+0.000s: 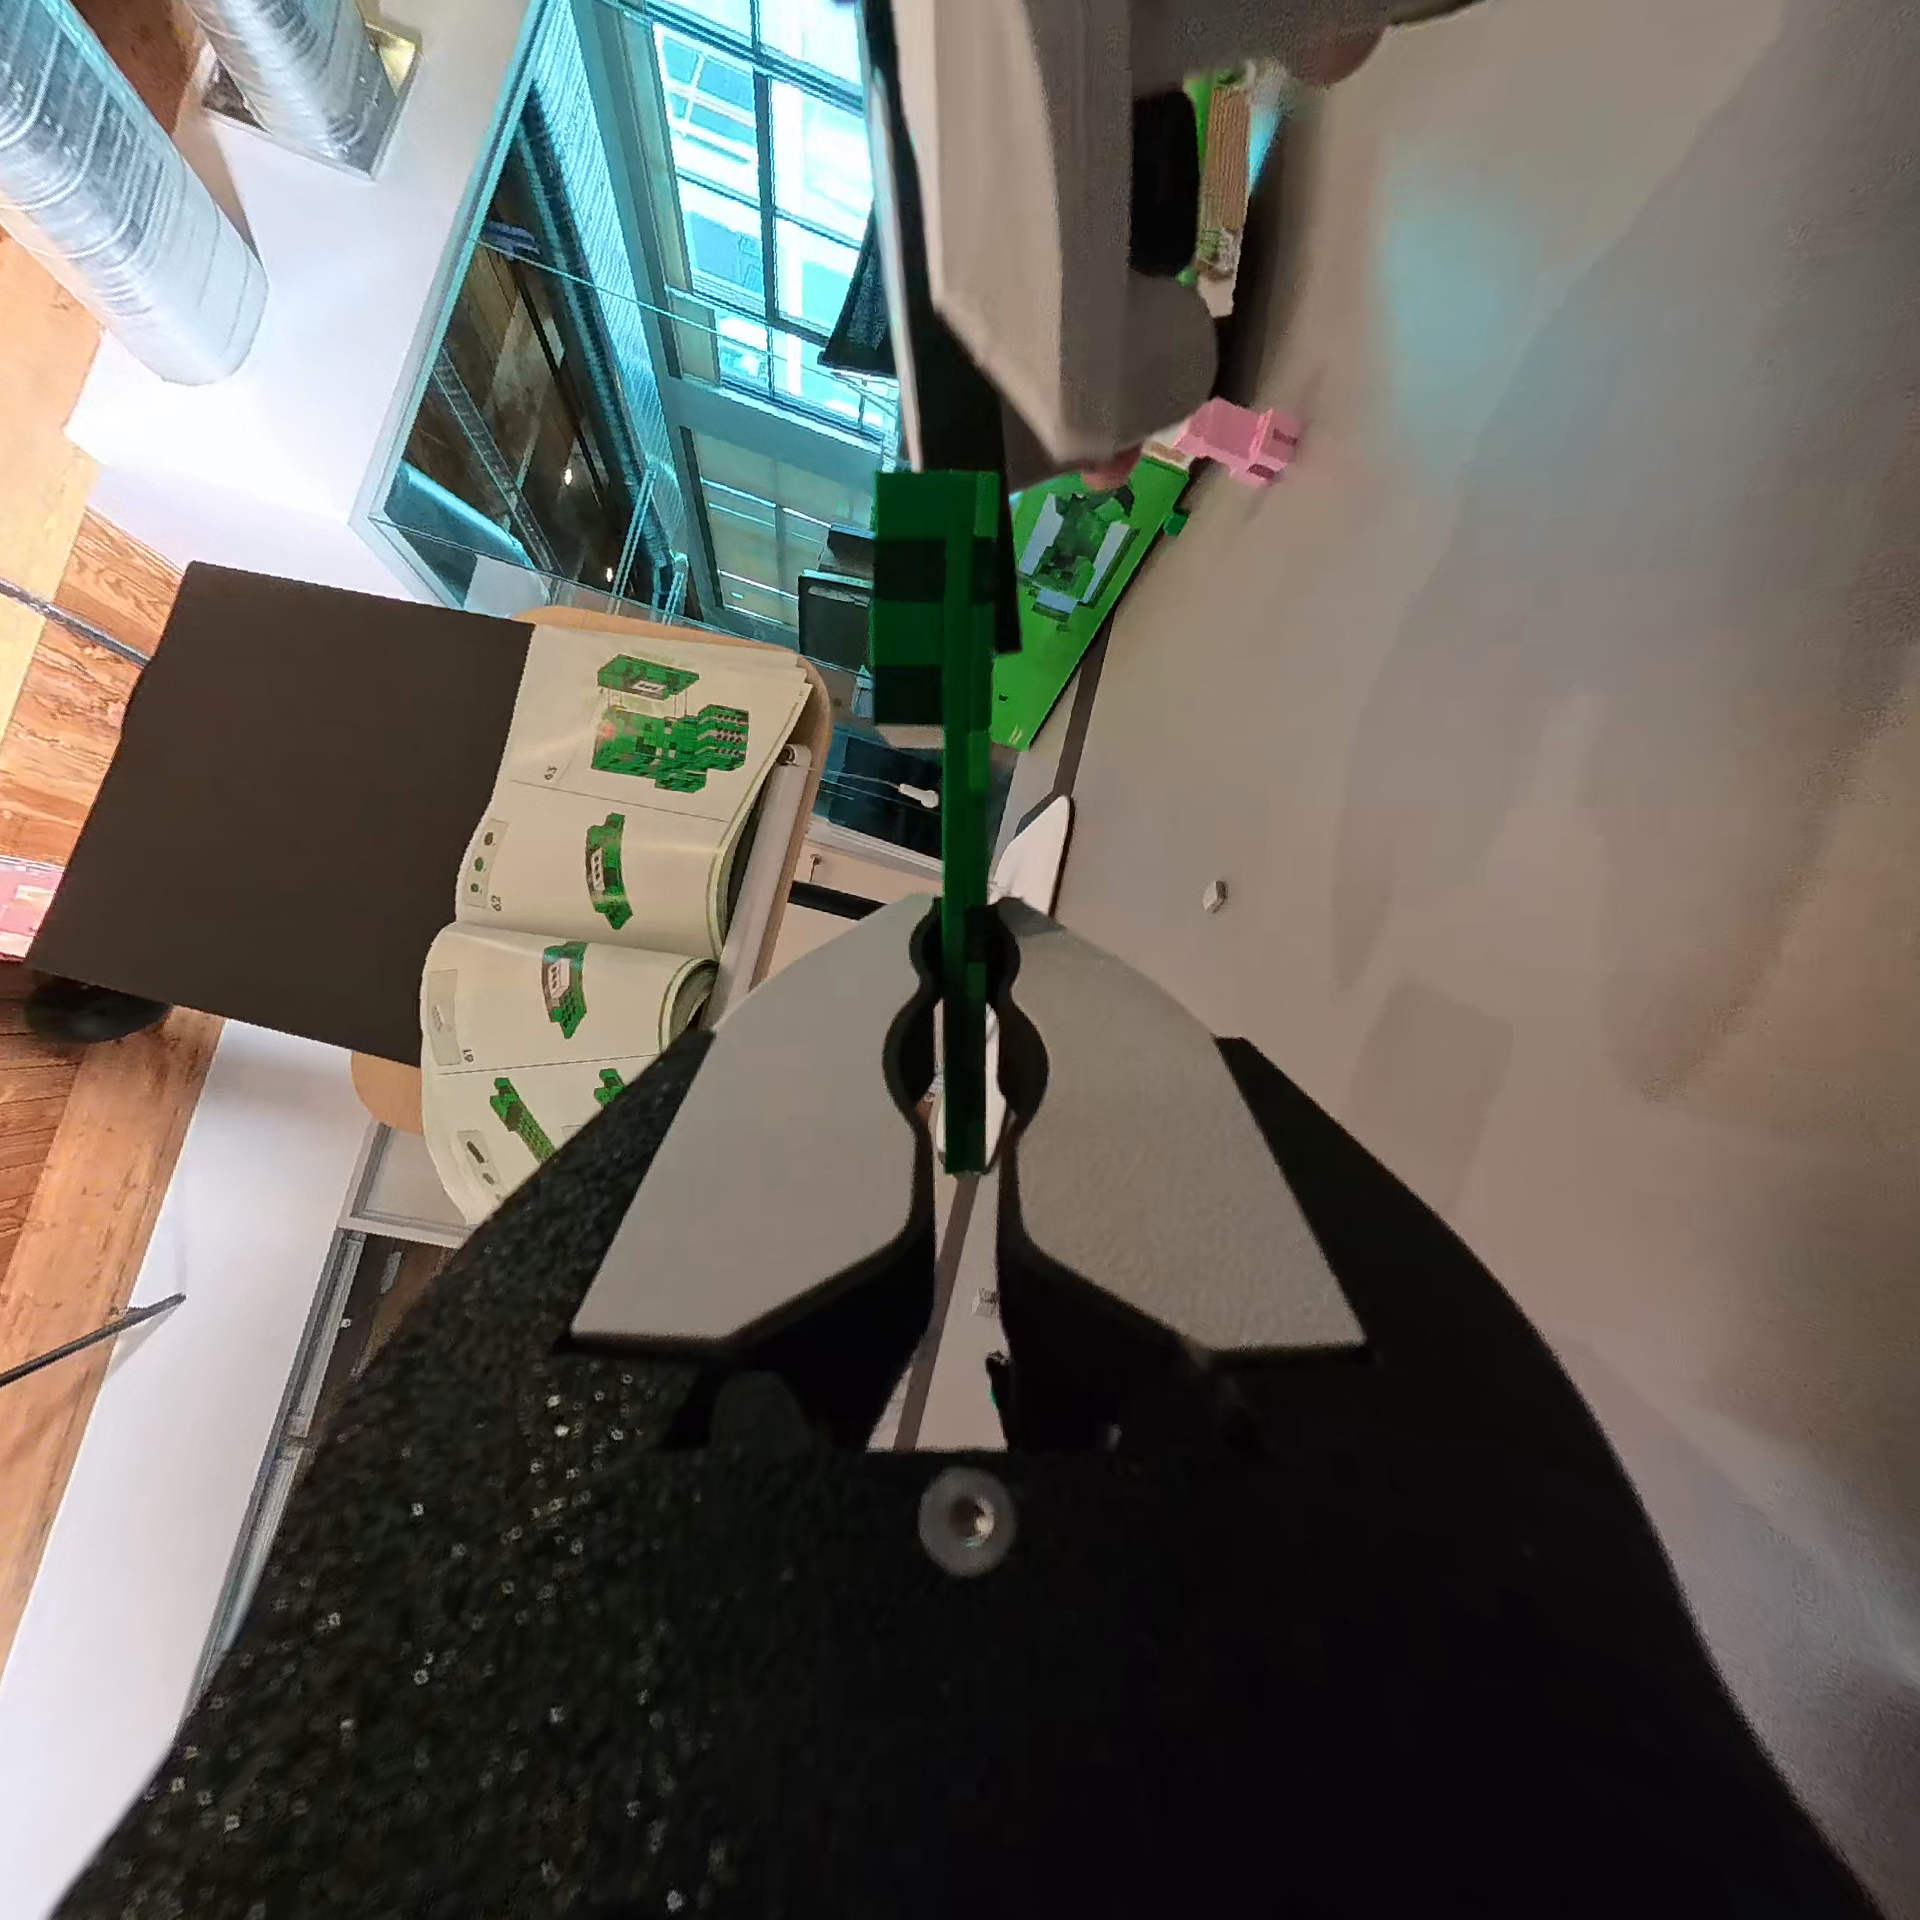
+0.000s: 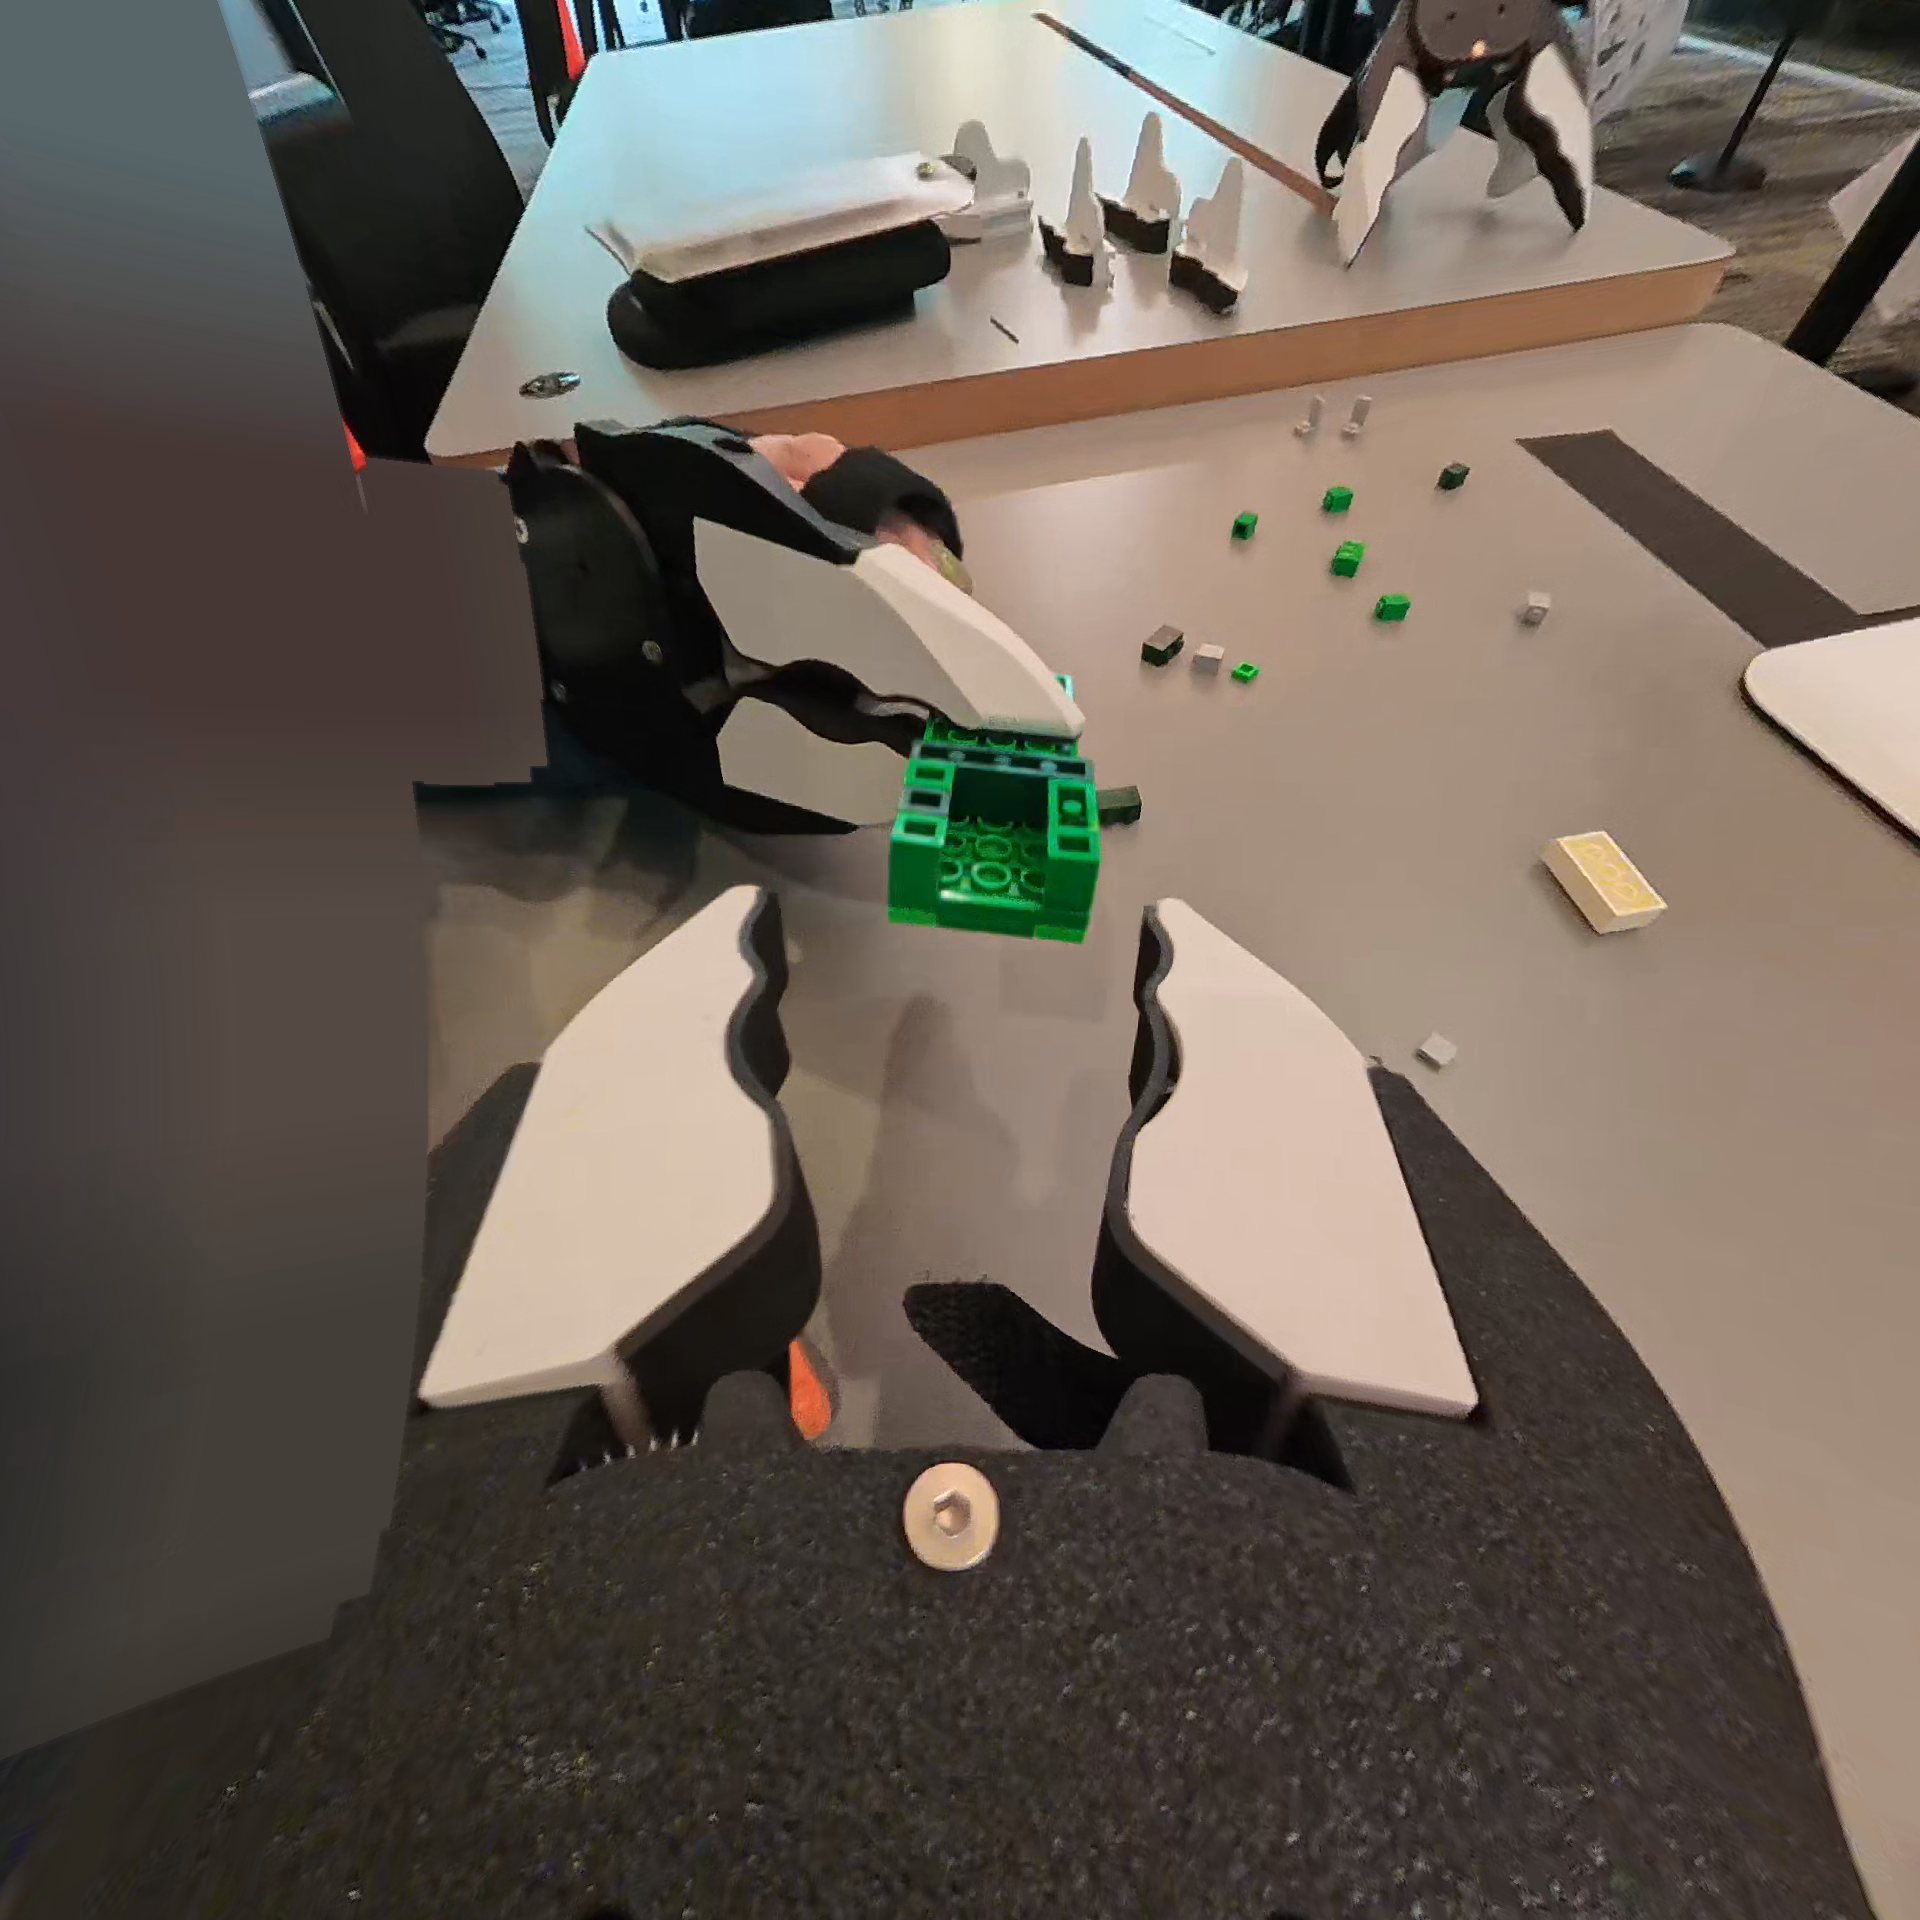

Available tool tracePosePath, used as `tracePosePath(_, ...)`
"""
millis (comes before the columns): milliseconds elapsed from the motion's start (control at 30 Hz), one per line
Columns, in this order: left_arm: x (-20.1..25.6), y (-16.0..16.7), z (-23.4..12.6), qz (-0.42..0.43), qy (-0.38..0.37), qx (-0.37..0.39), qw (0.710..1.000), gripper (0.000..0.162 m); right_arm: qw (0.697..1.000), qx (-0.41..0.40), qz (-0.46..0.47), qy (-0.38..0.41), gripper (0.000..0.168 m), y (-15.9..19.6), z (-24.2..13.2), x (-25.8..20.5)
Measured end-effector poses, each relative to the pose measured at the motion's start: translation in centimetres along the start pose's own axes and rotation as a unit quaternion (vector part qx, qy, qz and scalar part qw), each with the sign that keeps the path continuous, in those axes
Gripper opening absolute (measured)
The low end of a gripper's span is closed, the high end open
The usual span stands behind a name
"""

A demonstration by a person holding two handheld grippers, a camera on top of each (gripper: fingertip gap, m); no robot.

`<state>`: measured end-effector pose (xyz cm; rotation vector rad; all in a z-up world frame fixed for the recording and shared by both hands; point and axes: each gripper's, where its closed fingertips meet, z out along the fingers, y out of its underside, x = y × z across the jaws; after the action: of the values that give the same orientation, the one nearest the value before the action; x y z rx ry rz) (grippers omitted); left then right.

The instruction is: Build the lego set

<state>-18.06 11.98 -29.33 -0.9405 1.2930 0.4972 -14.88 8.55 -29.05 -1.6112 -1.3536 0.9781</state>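
Note:
My left gripper (image 1: 961, 940) is shut on the edge of a green lego assembly (image 1: 940, 623), seen edge-on and rolled sideways in the left wrist view. In the right wrist view the same assembly (image 2: 992, 847) is an open green box shape with studs inside, held above the grey table (image 2: 1351, 987) by the left gripper (image 2: 971, 748). My right gripper (image 2: 956, 914) is open and empty, just in front of and below the assembly, without touching it. One of its fingers (image 1: 1060, 260) shows blurred at the top of the left wrist view.
Several small green, grey and dark loose bricks (image 2: 1345, 561) lie on the table beyond the assembly. A white and yellow brick (image 2: 1605, 883) lies to the right. An open instruction booklet (image 1: 613, 883), a green leaflet (image 1: 1081, 592) and a pink brick piece (image 1: 1247, 442) are nearby. A second table (image 2: 1039, 343) stands behind.

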Motion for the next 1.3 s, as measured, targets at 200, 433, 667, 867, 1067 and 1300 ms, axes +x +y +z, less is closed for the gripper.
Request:
tracePosePath(200,0.1,-0.1,0.0,0.003,0.0,0.003,1.0,0.005,1.0,0.023,-0.002,0.014,0.037,-0.6,0.9,0.4)
tracePosePath(433,0.6,-1.1,0.1,-0.094,0.062,0.066,0.991,0.037,0.998,0.057,-0.038,-0.004,0.037,-1.0,0.1,0.7)
tracePosePath(667,1.1,-1.9,-0.3,-0.36,0.212,0.122,0.9,0.097,0.989,0.123,-0.043,-0.071,0.037,-1.4,-1.1,0.3)
tracePosePath(867,1.8,-3.9,-1.3,-0.515,0.337,0.175,0.768,0.069,0.973,0.183,-0.048,-0.131,0.037,-2.5,-1.6,-1.0)
tracePosePath(1067,0.7,-4.5,-2.1,-0.557,0.353,0.226,0.717,0.041,0.971,0.182,-0.057,-0.142,0.037,-2.3,-1.3,-1.2)
tracePosePath(1300,0.9,-1.3,-1.0,-0.525,0.288,0.159,0.785,0.04,0.975,0.215,-0.047,0.04,0.049,-2.3,-2.4,4.3)
